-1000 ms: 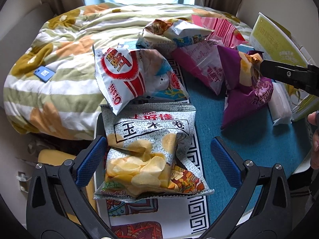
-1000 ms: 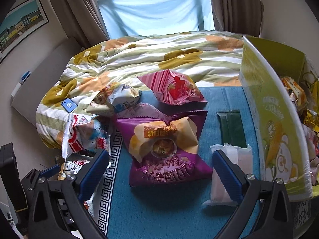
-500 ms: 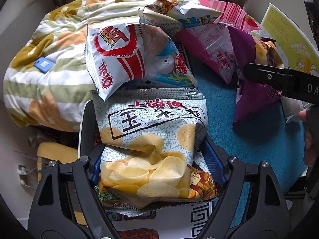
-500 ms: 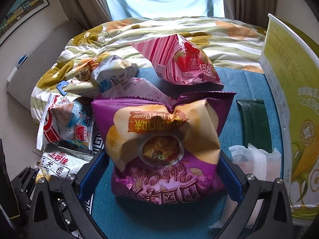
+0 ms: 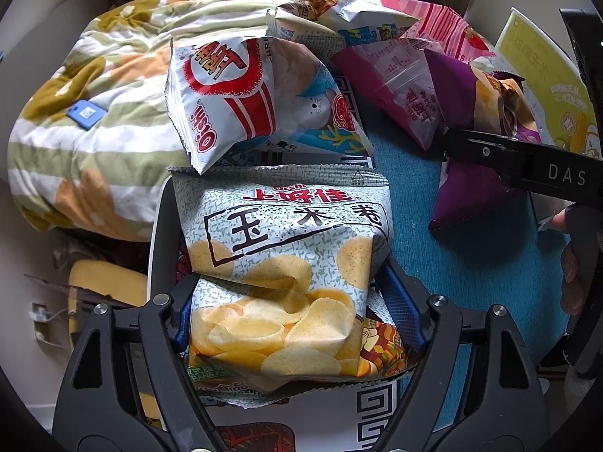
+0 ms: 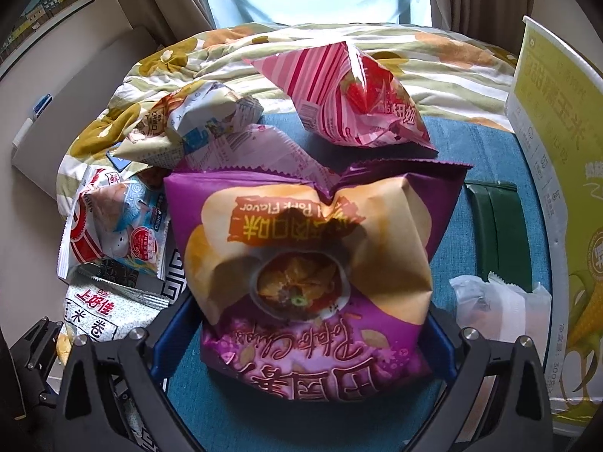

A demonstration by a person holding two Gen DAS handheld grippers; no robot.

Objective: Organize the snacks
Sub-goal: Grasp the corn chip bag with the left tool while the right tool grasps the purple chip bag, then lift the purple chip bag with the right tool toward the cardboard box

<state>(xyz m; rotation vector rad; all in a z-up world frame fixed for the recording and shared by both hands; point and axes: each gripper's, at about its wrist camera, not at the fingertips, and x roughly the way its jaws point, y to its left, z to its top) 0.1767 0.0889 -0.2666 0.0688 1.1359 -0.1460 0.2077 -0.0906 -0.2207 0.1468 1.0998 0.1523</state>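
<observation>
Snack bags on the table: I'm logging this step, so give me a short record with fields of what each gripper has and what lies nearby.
left gripper: jaws have just been closing, now shut on the grey-green chips bag
right gripper: jaws around the purple potato chips bag, pads at its sides, contact unclear
behind the grey-green bag: white and red shrimp chips bag
behind the purple bag: pink striped bag
right edge: yellow corn box
surface: teal cloth

The blue pads of the left gripper [image 5: 297,324] were largely hidden behind the grey speckled chip bag [image 5: 286,263]. The purple foil chip bag [image 6: 312,263] covered the right gripper's [image 6: 301,342] pads. The yellow-green cardboard box [image 6: 554,188] was cut off at the frame edge.
</observation>
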